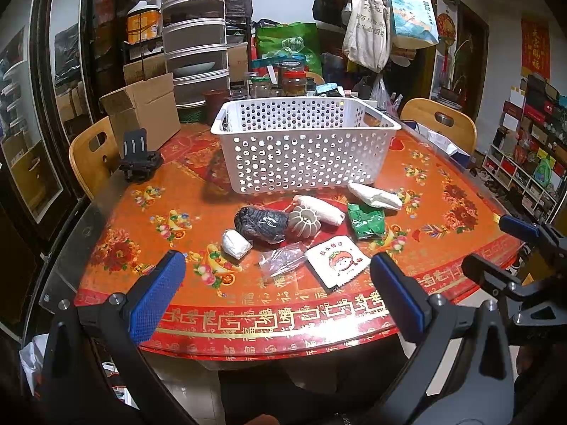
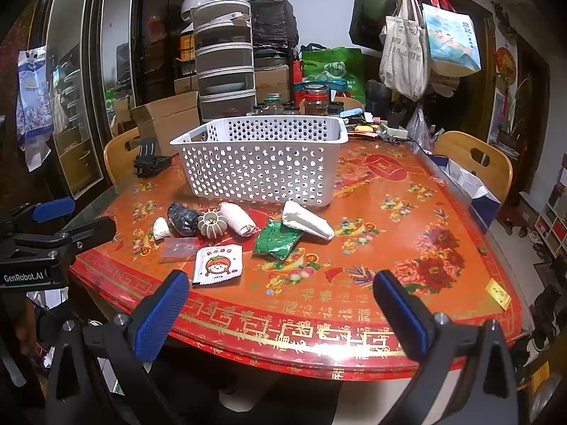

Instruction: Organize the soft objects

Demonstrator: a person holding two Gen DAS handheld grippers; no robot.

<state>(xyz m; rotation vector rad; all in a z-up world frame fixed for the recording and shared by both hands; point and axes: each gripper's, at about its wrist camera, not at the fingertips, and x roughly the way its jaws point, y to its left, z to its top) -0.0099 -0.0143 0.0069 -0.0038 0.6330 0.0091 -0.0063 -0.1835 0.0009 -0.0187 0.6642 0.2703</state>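
A white perforated basket (image 1: 304,163) (image 2: 262,173) stands mid-table with nothing visible inside. In front of it lie several soft items: a black bundle (image 1: 262,223) (image 2: 181,219), a small white roll (image 1: 235,243) (image 2: 161,228), a ribbed grey piece (image 1: 304,221) (image 2: 211,224), two white rolls (image 1: 324,209) (image 1: 374,194), a green packet (image 1: 366,219) (image 2: 278,240), a clear bag (image 1: 281,258) and a cartoon sachet (image 1: 335,264) (image 2: 218,260). My left gripper (image 1: 278,294) hangs open at the table's near edge. My right gripper (image 2: 281,313) is open too, right of the items.
A red floral table (image 1: 141,219) (image 2: 407,219) carries a cardboard box (image 1: 145,109), a black holder (image 1: 136,159), jars (image 1: 294,81) and clutter at the back. Wooden chairs (image 1: 92,152) (image 2: 475,163) stand at both sides. A white-and-blue bag (image 2: 471,184) lies on the right edge.
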